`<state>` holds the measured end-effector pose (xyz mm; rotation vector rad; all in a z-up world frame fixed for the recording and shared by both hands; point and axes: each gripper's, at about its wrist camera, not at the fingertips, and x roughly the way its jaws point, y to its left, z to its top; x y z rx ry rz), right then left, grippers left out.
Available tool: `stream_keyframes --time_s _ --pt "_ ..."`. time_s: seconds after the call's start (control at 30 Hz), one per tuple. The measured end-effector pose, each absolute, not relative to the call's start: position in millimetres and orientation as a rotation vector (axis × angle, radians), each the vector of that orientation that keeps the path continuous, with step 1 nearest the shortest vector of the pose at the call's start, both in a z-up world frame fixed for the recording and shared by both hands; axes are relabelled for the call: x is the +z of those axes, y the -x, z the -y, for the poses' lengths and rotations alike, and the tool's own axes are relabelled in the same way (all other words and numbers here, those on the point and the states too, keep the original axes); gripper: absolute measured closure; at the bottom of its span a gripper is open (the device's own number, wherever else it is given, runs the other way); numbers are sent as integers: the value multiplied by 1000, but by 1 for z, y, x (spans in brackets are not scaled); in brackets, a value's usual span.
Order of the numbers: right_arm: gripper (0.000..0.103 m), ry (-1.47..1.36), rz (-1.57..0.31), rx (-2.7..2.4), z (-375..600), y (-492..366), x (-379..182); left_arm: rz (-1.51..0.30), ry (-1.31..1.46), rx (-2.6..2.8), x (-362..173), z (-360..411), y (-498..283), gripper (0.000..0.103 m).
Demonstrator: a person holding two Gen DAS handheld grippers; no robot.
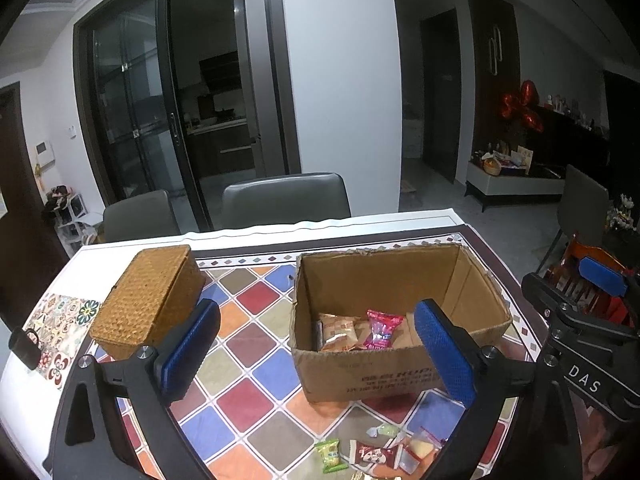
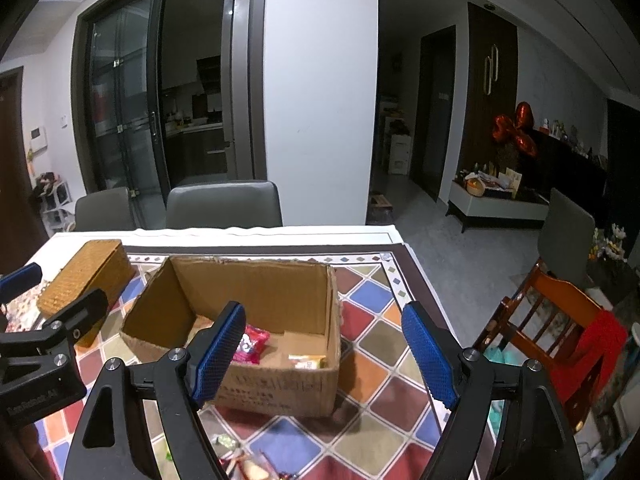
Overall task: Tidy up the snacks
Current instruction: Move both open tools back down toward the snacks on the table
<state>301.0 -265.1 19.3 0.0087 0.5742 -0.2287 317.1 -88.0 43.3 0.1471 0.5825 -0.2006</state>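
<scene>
An open cardboard box (image 1: 400, 376) stands on the patterned tablecloth; it also shows in the right wrist view (image 2: 276, 392). Inside lie a pink packet (image 1: 380, 328) (image 2: 252, 344) and orange-white packets (image 1: 338, 332), plus a yellow one (image 2: 308, 361). Loose snacks lie in front of the box: a green packet (image 1: 329, 455), a red-white packet (image 1: 374, 456), a clear bag (image 1: 420, 448) and a pale candy (image 1: 384, 430). My left gripper (image 1: 320, 356) is open and empty, above the table before the box. My right gripper (image 2: 326, 354) is open and empty, over the box's near right side.
A woven wicker box (image 1: 148, 300) (image 2: 86, 276) with its lid on stands left of the cardboard box. Grey chairs (image 1: 286, 200) stand behind the table. A wooden chair (image 2: 560, 320) with a red cloth stands to the right. The table edge is near on the right.
</scene>
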Motion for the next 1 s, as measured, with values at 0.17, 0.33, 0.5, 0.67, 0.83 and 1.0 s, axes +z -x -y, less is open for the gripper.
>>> stream_keyframes --time_s 0.17,0.33,0.5,0.67,0.83,1.0 --pt "22 -10 -576 -230 264 -292 16 -586 -149 -198 40 85 -307 4" --pt "22 -8 -582 -224 260 -285 10 -588 -147 -190 37 81 -298 4" --pt "22 7 -591 -215 255 -277 4 -592 -148 -192 31 76 -288 4" --pt "22 14 -603 -209 250 -270 -5 -603 -148 -197 24 73 -279 4" --pt "22 28 -623 -199 245 -265 -14 -618 -154 -198 14 69 -273 4" --pt "22 67 -649 -181 236 -260 -26 -635 -168 -196 4 65 -266 4"
